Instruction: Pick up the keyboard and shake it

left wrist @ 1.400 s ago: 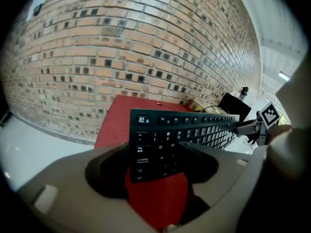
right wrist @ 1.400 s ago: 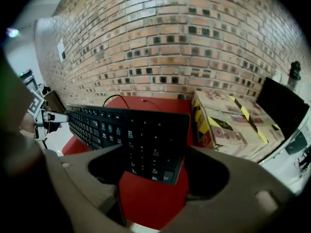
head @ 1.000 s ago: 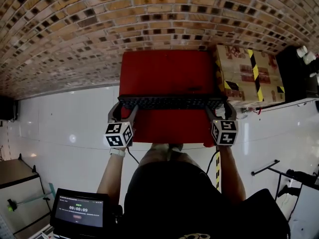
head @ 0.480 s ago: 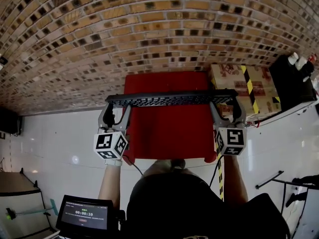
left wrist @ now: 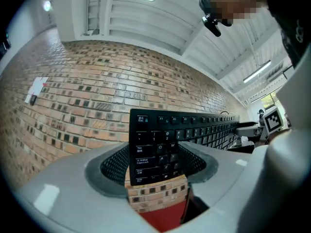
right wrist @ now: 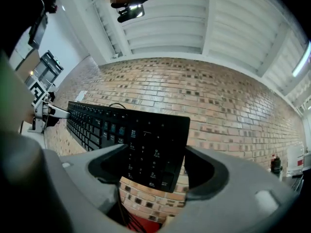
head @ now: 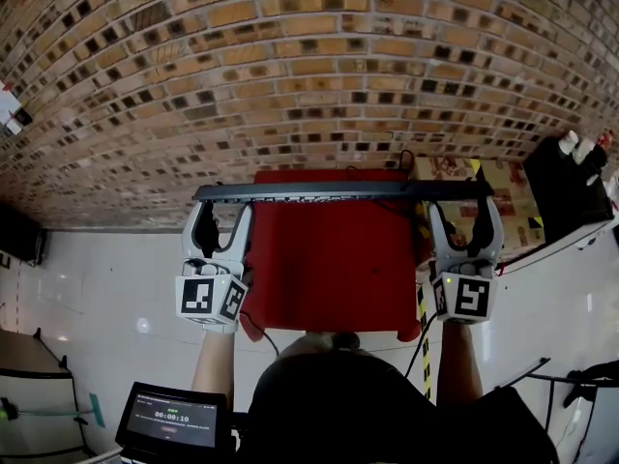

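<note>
A long black keyboard (head: 340,191) hangs in the air, raised level in front of the brick wall and seen edge-on in the head view. My left gripper (head: 218,222) is shut on its left end, and the left gripper view shows that end (left wrist: 155,149) standing between the meshed pads. My right gripper (head: 464,222) is shut on the right end, where the number pad (right wrist: 150,154) sits between the grey jaws. A thin cable (head: 404,159) rises from the keyboard's back edge.
A red table (head: 334,259) lies below the keyboard, against the brick wall (head: 290,56). A cardboard box with yellow-black tape (head: 508,196) stands to its right, beside a black unit (head: 571,187). White tiled floor (head: 106,278) spreads left. A small screen (head: 174,419) sits at bottom left.
Both grippers have lifted the keyboard off the red table and up toward the wall. It has tipped from showing its keys to edge-on.
</note>
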`<state>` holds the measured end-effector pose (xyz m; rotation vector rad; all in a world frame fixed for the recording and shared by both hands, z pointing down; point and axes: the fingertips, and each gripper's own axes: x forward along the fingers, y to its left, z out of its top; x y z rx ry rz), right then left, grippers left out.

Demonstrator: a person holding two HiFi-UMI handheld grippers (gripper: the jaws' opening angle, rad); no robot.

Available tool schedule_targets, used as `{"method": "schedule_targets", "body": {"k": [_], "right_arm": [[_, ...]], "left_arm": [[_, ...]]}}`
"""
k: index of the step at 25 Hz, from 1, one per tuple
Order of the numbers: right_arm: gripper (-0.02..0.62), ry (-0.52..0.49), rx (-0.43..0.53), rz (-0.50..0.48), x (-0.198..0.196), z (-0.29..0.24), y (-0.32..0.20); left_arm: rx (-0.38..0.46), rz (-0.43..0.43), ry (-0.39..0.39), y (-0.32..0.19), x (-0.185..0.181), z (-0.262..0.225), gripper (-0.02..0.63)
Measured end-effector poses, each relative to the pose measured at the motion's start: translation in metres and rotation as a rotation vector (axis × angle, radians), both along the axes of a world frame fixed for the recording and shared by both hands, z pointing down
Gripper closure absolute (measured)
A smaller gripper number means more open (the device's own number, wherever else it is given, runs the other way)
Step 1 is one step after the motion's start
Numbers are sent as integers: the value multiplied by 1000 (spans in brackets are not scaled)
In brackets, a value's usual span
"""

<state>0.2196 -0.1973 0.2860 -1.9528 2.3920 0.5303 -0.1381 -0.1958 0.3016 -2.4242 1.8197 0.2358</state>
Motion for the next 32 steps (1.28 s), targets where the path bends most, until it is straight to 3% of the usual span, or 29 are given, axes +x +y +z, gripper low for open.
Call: {"method": "schedule_targets", "body": {"k": [4,11,21,27,32], "right_arm": [[252,-49,6,-35,-8,-12,5],[255,-42,-14,-34,-8,-11,6],[255,-55,70,-68,-18,-38,8],[253,9,171,-52,-20,-71,20],[253,103,385,-61,-44,-125,55]], "left_arm": [[17,4,1,3,-5,-7,287],[42,-5,-4,7,-8,-16,288],[64,-13,13,8,-10,-25,288],[182,-16,54,19,-17,-53,288],[285,7,159,29,-28,-64,287]]}}
